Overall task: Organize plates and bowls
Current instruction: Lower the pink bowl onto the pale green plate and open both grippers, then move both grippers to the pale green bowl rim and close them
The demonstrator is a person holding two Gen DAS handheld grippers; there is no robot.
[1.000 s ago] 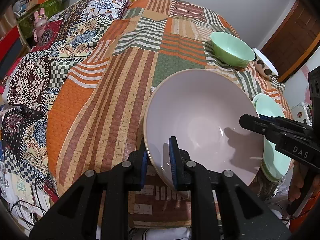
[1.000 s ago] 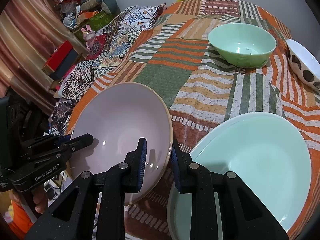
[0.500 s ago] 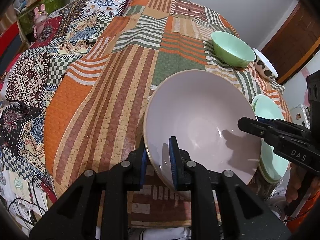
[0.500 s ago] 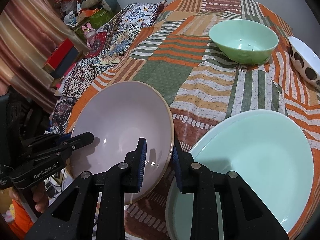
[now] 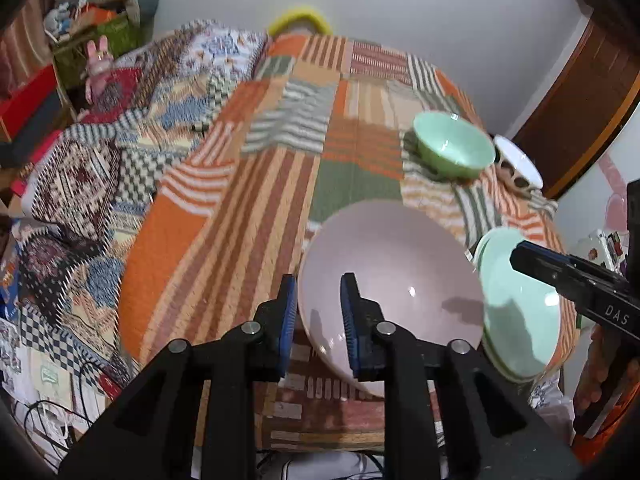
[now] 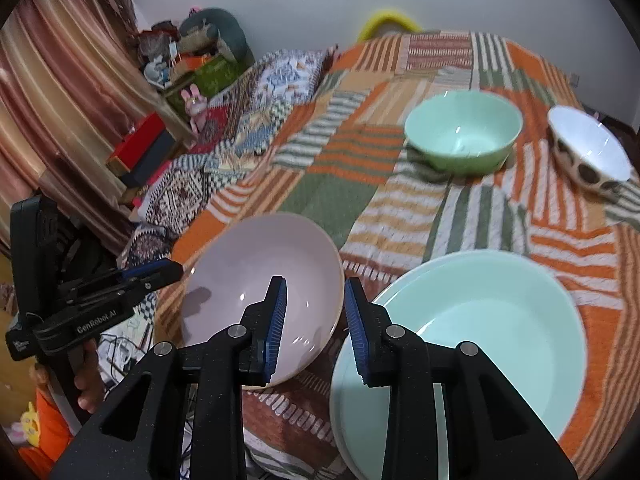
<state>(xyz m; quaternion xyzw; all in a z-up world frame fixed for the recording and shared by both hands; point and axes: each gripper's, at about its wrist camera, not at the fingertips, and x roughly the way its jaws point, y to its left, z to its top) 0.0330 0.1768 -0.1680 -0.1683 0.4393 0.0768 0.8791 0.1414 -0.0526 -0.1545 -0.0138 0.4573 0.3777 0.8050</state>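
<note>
Letting go of the pink bowl

My left gripper and right gripper are opening, pads off the pink bowl, its rim between both; it sits at the tabletop's near edge beside the mint plates.

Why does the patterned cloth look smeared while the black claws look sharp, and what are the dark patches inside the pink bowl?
Left wrist view: the patchwork tablecloth and green bowl are motion-blurred; the left gripper stays crisp; the right gripper shadows the pink bowl. Right wrist view: similar blur, fisheye bending at the edges, small glints on the pink bowl.
</note>
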